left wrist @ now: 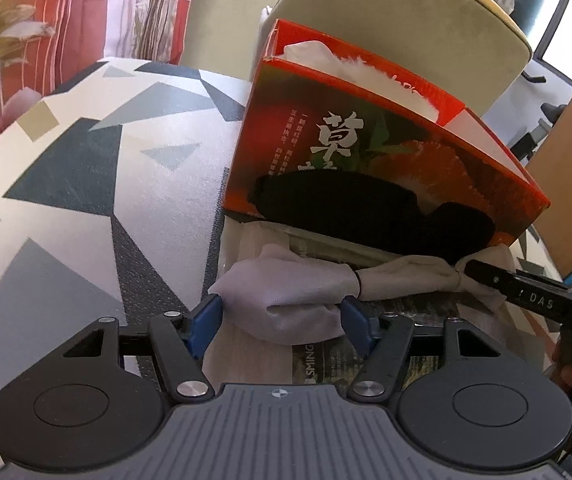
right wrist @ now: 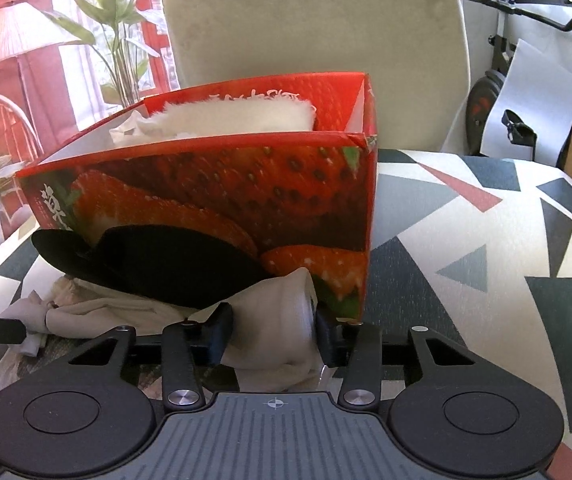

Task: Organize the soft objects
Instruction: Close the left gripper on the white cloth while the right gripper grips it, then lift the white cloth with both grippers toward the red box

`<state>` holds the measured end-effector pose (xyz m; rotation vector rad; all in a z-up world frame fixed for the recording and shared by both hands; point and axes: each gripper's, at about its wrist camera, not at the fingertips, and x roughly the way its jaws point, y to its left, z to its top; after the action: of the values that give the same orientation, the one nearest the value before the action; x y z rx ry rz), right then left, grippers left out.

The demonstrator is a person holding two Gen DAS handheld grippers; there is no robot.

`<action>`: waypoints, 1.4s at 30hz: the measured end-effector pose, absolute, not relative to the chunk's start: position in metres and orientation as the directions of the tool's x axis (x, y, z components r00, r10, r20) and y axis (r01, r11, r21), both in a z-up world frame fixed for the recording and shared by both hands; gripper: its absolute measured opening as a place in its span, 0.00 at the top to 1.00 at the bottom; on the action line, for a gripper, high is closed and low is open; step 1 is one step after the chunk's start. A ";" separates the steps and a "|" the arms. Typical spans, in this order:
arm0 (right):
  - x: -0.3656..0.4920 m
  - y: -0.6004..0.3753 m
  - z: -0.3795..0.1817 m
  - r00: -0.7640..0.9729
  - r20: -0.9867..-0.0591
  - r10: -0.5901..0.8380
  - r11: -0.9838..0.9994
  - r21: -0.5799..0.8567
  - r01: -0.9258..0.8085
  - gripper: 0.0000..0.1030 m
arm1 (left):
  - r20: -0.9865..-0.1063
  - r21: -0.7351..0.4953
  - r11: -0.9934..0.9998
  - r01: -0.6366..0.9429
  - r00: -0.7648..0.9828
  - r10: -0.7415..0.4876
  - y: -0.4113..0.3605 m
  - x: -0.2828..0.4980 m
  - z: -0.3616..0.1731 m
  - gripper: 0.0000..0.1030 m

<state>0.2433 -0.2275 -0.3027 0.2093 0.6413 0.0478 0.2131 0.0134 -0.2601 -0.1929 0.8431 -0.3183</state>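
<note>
Left gripper (left wrist: 282,322) pinches one bunched end of pale cloth (left wrist: 298,300); right gripper (right wrist: 272,334) clamps the other end; cloth lies on table (left wrist: 86,160) before strawberry box (right wrist: 214,200); light, limp, likely sags; hold both ends.

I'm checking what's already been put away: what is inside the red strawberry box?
Inside the red strawberry box, white fluffy cloth and a crumpled white piece show above the rim. Anything lower down is hidden by the box walls.

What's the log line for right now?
left gripper: shut on cloth | right gripper: shut on cloth | box: behind
</note>
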 end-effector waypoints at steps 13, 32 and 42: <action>0.236 -0.230 -0.294 0.804 -0.581 0.126 0.967 0.253 0.031 0.74 | -0.670 -0.281 0.936 0.214 0.654 -0.351 0.020 0.208 -0.252 0.87; 0.183 -0.226 -0.253 0.861 -0.477 0.176 0.930 0.367 0.013 0.79 | -0.628 -0.259 0.945 0.199 0.709 -0.321 0.030 0.179 -0.218 0.88; 0.171 -0.219 -0.242 0.873 -0.452 0.183 0.933 0.359 -0.010 0.80 | -0.623 -0.264 0.944 0.197 0.712 -0.323 0.034 0.173 -0.212 0.88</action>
<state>0.1715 -0.2195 -0.2417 0.3569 0.5016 0.1034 0.1727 0.0338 -0.2123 -0.1839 0.7232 -0.2902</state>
